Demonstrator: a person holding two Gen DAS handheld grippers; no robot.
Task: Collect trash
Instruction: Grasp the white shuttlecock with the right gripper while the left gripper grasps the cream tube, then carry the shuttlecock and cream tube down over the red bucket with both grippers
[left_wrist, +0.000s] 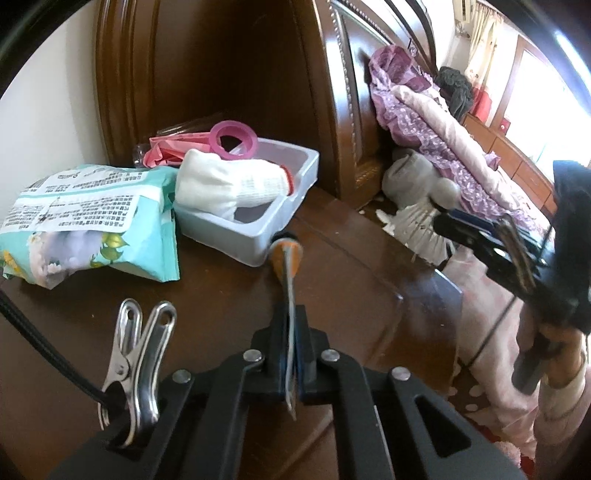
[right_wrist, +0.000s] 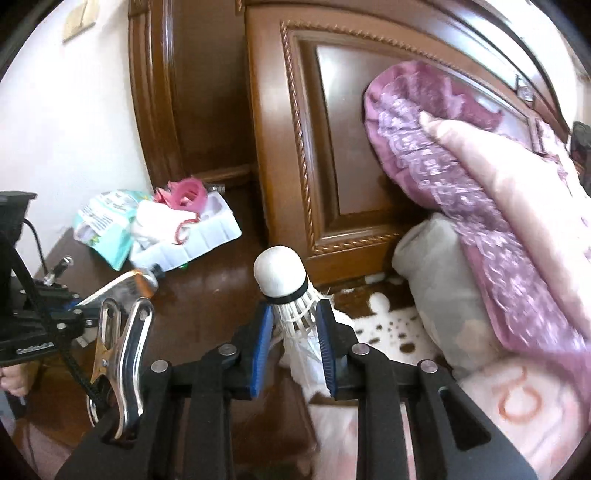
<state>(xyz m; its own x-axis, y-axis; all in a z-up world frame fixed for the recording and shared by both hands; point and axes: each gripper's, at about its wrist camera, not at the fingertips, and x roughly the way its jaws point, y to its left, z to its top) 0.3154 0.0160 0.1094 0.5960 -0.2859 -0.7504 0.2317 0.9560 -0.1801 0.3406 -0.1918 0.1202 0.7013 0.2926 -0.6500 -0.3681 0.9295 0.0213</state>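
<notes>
In the left wrist view my left gripper is shut on a flattened orange and silver tube. Its black cap points away over the dark wooden nightstand. The right wrist view shows that same tube held at the far left. My right gripper is shut on a white shuttlecock, cork end forward, its feathers pinched between the blue pads. From the left wrist view the shuttlecock hangs just past the nightstand's right edge, in the right gripper.
A grey plastic tray holds a white glove and a pink ring. A teal wipes pack lies to its left. Purple and pink bedding and a grey cushion crowd the right, against the wooden headboard.
</notes>
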